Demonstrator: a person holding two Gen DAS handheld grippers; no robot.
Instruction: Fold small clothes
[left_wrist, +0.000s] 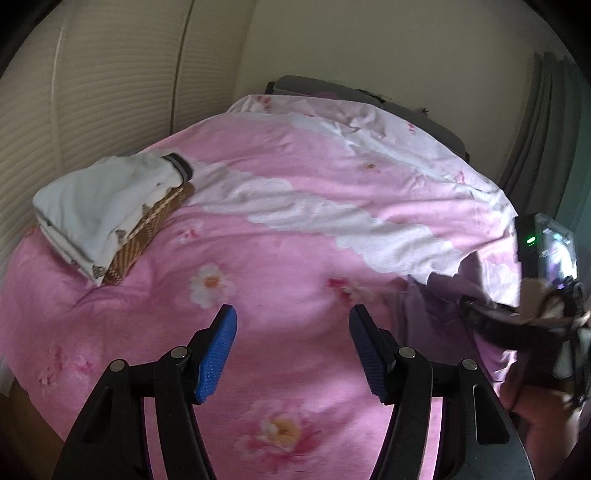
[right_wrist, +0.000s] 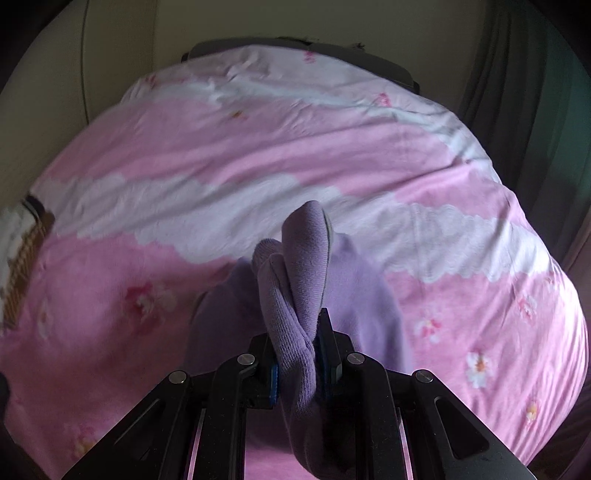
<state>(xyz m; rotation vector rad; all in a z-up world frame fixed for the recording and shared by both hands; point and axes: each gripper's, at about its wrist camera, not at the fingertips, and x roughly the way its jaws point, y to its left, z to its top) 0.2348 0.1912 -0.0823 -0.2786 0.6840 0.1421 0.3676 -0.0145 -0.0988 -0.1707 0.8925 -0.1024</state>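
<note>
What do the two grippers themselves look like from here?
Both match: the left gripper and right gripper have black angular linkage arms with round silver pivot pins and blue ridged pads on the fingers. No cables or markings show.

Both wrist views look down, sharing the bedspread (left_wrist: 295, 229).
</note>
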